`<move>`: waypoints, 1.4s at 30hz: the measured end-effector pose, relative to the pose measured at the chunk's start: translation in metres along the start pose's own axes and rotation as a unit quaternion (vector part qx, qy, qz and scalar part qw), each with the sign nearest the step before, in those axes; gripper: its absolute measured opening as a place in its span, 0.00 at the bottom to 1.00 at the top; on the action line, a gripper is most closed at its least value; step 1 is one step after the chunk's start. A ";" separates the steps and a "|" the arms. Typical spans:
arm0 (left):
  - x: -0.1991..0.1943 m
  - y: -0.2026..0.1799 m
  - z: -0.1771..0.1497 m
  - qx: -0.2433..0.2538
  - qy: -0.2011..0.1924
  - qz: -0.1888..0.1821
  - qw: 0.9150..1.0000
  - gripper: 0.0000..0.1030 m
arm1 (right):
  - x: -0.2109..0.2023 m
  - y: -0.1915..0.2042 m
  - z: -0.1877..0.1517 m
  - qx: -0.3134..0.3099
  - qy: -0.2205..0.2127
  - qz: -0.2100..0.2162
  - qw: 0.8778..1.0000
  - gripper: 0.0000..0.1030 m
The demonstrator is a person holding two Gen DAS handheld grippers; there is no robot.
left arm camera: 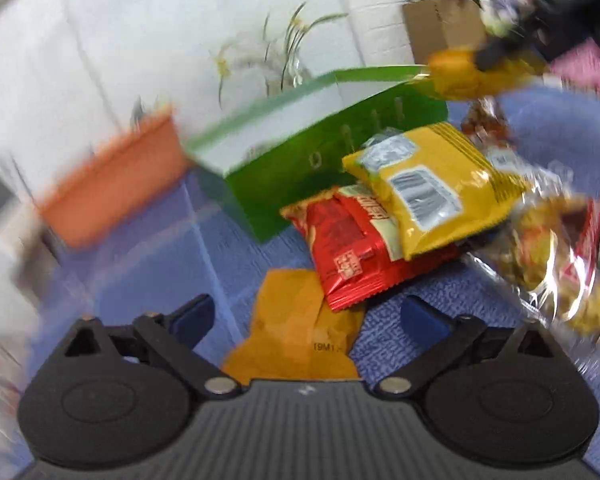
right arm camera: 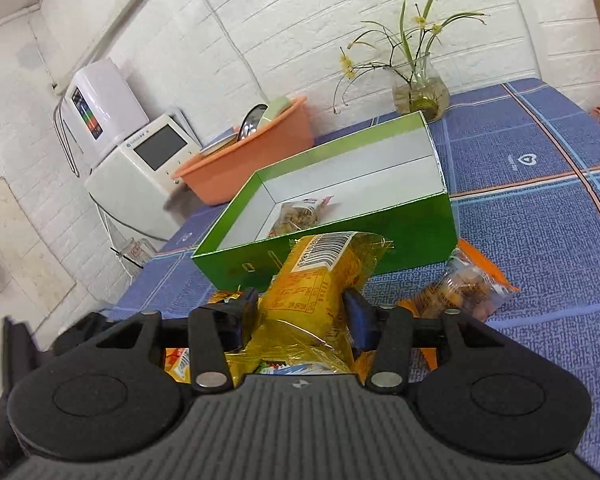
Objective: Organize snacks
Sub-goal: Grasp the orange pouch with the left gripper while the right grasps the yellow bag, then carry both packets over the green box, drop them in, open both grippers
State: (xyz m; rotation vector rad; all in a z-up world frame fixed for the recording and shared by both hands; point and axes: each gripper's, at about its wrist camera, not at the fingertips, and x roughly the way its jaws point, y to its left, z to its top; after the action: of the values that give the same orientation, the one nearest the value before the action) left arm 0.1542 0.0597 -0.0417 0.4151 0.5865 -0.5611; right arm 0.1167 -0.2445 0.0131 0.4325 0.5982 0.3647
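A green box [right arm camera: 400,228] with a white inside stands open on the blue tablecloth; one clear snack bag [right arm camera: 298,216] lies in it. My right gripper [right arm camera: 300,304] is shut on a yellow snack pack [right arm camera: 320,280] and holds it just in front of the box; it also shows in the left wrist view [left arm camera: 460,72] above the box's [left arm camera: 300,168] far corner. My left gripper [left arm camera: 306,316] is open and empty above an orange packet [left arm camera: 296,328]. A red packet [left arm camera: 348,248] and a yellow packet [left arm camera: 432,188] lie beyond it, against the box.
An orange basin [right arm camera: 252,152] with dishes sits behind the box, by a white appliance [right arm camera: 148,160]. A glass vase with a plant [right arm camera: 420,92] stands at the back. More clear snack bags [left arm camera: 540,248] lie right of the pile, one [right arm camera: 464,288] beside the box. A cardboard box [left arm camera: 440,28] stands far back.
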 end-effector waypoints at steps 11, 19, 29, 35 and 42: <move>-0.055 0.017 -0.038 -0.224 0.022 -0.033 0.974 0.45 | -0.019 0.008 -0.025 0.006 -0.010 0.017 1.000 0.78; -0.140 0.003 -0.051 -0.320 -0.068 0.056 0.943 0.44 | -0.040 0.035 -0.048 -0.002 -0.023 0.029 0.999 0.77; -0.139 -0.012 0.030 -0.230 -0.178 0.135 0.947 0.44 | -0.033 0.075 -0.040 -0.047 -0.038 0.087 0.994 0.77; -0.108 -0.004 0.073 -0.216 -0.194 0.115 0.950 0.45 | -0.039 0.052 -0.022 -0.047 -0.101 0.055 0.992 0.77; -0.050 0.006 0.128 -0.203 -0.186 0.104 0.956 0.45 | -0.041 -0.010 0.028 -0.027 -0.200 -0.044 0.978 0.77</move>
State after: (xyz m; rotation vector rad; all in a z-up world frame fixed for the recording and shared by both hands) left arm 0.1743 0.0169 0.0873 -0.0241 0.2769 -0.2917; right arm 0.1040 -0.2795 0.0477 0.4109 0.2122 0.2006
